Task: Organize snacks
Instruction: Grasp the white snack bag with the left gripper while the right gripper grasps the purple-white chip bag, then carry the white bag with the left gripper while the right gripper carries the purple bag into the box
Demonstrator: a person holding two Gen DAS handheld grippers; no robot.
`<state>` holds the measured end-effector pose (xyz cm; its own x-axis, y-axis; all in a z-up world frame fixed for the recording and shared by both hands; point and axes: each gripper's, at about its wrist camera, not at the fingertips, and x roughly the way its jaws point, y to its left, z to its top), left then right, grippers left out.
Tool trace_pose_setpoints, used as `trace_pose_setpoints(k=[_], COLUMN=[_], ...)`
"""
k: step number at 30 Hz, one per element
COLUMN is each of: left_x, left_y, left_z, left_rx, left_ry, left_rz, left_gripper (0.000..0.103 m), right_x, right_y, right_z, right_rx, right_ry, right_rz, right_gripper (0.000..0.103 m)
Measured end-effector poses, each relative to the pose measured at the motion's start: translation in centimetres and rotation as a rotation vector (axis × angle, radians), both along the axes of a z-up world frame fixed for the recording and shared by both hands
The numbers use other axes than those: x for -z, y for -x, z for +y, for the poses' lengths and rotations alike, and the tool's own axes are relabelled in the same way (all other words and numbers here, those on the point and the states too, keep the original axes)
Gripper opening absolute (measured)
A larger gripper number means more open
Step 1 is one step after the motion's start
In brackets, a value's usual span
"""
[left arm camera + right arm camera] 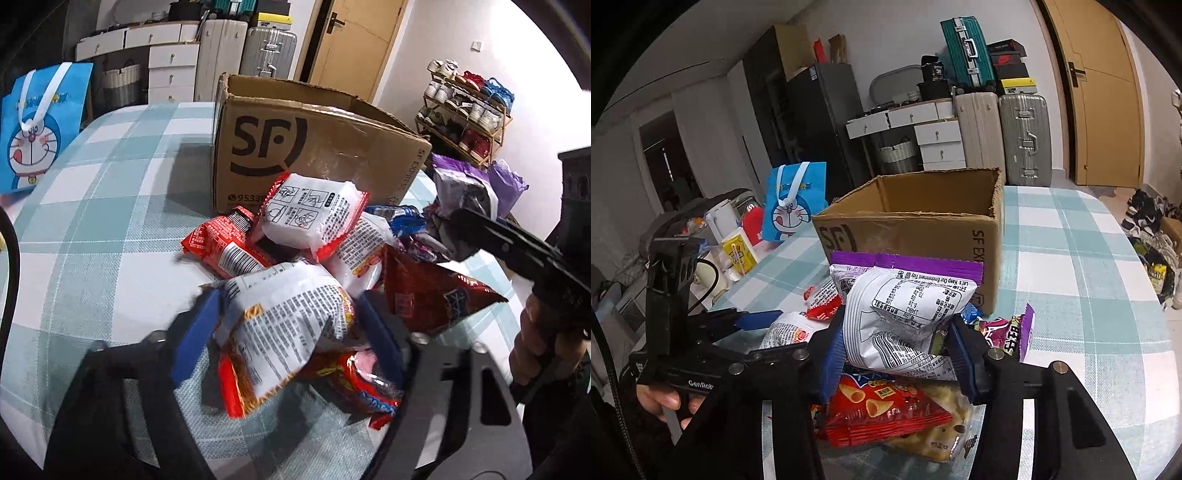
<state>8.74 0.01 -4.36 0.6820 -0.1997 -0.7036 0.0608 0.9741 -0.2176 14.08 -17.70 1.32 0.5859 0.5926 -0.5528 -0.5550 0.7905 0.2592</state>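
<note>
A heap of snack packets (332,236) lies on the checked table in front of an open SF cardboard box (314,144), which also shows in the right wrist view (916,225). My left gripper (291,325) is shut on a white and red packet (284,325) lifted off the heap. My right gripper (897,343) is shut on a white and purple packet (905,306), held above a red cone-snack bag (882,410). The right gripper also shows in the left wrist view (465,236), holding the purple packet (461,184) beside the box.
A blue Doraemon bag (40,125) stands at the table's left edge, also in the right wrist view (794,203). Cups and small items (731,240) sit beyond it. Suitcases (1023,140), drawers and a shoe rack (465,114) stand around the room.
</note>
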Motion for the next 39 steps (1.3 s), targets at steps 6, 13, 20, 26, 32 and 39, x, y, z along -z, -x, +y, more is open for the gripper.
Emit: trace_pose_setpoints(k=[6,13,20,26,32,39], left_x=[-0.5,-1.1,-2.4,-3.6,-5.0,-7.8], left_y=[1.3,3.3,4.9,6.4,7.7,8.6], left_z=[0.8,1.2,1.7,2.3,3.1,3.1], left_rx=[0.014,0.007,-0.007,-0.023,-0.045,-0.042], left_ry=[0.014,0.015,0.011,0.003,0.004,0.005], left_rz=[-0.016,-0.029,-0.064,-0.089,-0.117,-0.178], left_gripper=[0.051,0.05,0.05,0.05,0.05,0.05], right_x=[-0.3,-1.0,-1.4,-1.6,-1.9,-2.7], right_y=[0.2,0.8,1.0,1.3,1.4,1.8], right_z=[-0.1,-0.3,-0.1,0.0,0.0,-0.5], right_rx=[-0.001,-0.004,-0.011,-0.013,-0.009,0.006], right_ry=[-0.015,-0.027,-0.025,-0.025,-0.028,-0.043], right_rz=[-0.012,-0.028,-0.036,-0.039,-0.045,-0.061], right_gripper=[0.051,0.051,0.051,0.051,0.051,0.051])
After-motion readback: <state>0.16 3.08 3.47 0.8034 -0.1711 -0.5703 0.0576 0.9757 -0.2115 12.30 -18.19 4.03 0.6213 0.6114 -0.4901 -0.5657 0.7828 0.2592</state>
